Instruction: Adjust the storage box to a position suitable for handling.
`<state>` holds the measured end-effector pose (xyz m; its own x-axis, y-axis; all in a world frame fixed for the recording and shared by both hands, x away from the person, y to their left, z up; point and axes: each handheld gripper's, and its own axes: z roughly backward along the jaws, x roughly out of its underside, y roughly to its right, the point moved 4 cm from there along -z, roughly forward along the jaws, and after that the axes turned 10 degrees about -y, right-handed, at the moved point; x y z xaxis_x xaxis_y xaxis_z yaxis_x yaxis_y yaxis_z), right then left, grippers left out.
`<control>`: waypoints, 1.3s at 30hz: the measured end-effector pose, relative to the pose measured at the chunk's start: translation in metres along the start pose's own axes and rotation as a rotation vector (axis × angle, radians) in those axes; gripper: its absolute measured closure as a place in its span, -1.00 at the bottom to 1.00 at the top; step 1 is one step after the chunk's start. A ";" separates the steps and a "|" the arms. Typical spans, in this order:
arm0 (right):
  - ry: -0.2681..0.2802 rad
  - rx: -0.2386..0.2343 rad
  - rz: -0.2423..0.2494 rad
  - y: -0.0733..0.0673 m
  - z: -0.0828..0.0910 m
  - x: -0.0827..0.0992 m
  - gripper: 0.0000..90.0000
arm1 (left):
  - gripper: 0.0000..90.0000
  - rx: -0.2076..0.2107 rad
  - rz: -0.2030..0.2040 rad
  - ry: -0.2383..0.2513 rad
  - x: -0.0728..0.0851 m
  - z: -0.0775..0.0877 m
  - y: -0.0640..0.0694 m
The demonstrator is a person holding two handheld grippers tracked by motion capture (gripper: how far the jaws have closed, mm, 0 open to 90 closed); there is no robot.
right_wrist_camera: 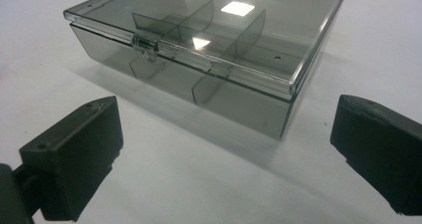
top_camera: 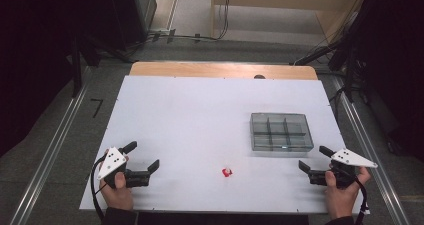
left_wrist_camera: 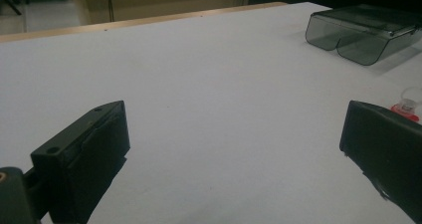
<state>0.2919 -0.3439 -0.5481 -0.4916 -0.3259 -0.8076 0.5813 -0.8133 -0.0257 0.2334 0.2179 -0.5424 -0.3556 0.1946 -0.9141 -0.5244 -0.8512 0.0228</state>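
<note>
I see a white table (top_camera: 200,115), a lidded smoky box (top_camera: 281,131) right of centre, a small red piece (top_camera: 227,172) near front.

Your left hand (top_camera: 116,185) grips the left hand-held gripper (top_camera: 145,158) at the near left of the table (top_camera: 190,115), its two black jaws spread wide and pointing right, across the table, with nothing between them. Your right hand (top_camera: 342,185) holds the right hand-held gripper (top_camera: 312,157) at the near right, jaws likewise wide apart and empty, pointing left and slightly away from you. A grey three-cornered plate tops each one, and both forearms enter from the bottom edge.
</note>
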 end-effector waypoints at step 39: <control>-0.031 -0.078 -0.051 0.028 0.018 -0.065 -0.65 | -1.00 0.023 -0.017 -0.012 0.000 -0.002 0.003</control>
<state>0.3287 -0.3540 -0.4856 -0.5414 -0.3005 -0.7852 0.6032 -0.7894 -0.1138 0.2335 0.2143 -0.5437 -0.3554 0.2149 -0.9097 -0.5482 -0.8362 0.0167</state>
